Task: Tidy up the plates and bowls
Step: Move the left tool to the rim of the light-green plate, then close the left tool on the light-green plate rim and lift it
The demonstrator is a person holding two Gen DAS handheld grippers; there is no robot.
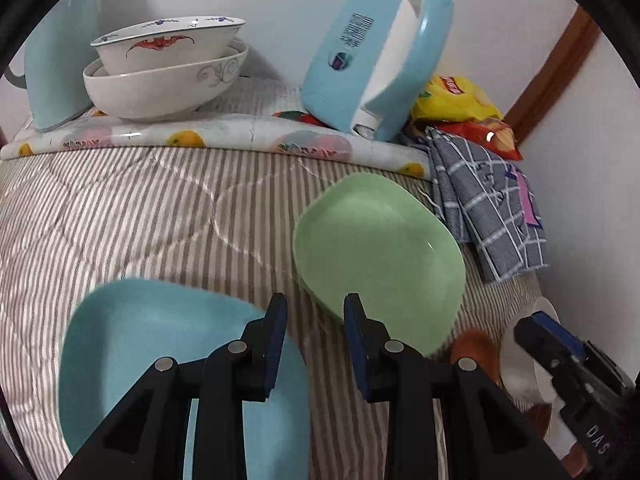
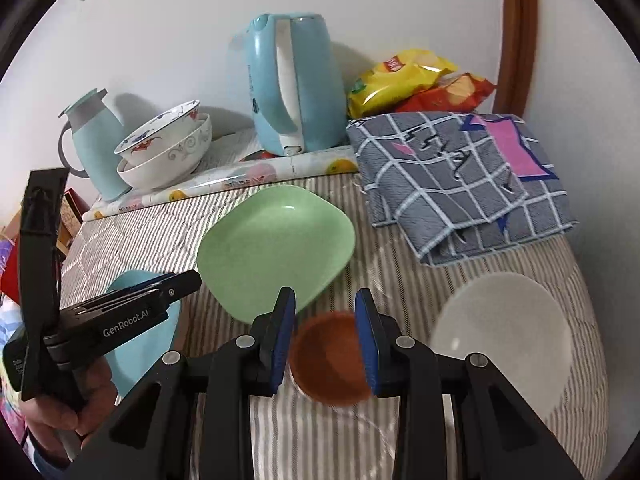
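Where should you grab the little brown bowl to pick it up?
Pinch the brown bowl by its rim, coming from above. It sits upright and open on the striped cloth, so one finger goes inside and one outside the thin wall. The near edge looks easiest.

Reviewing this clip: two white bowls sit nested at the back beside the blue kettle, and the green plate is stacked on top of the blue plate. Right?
Not quite. The green plate lies on its own on the striped cover, apart from the blue plate; the right wrist view shows the gap. The nested white bowls beside the blue kettle are correct.
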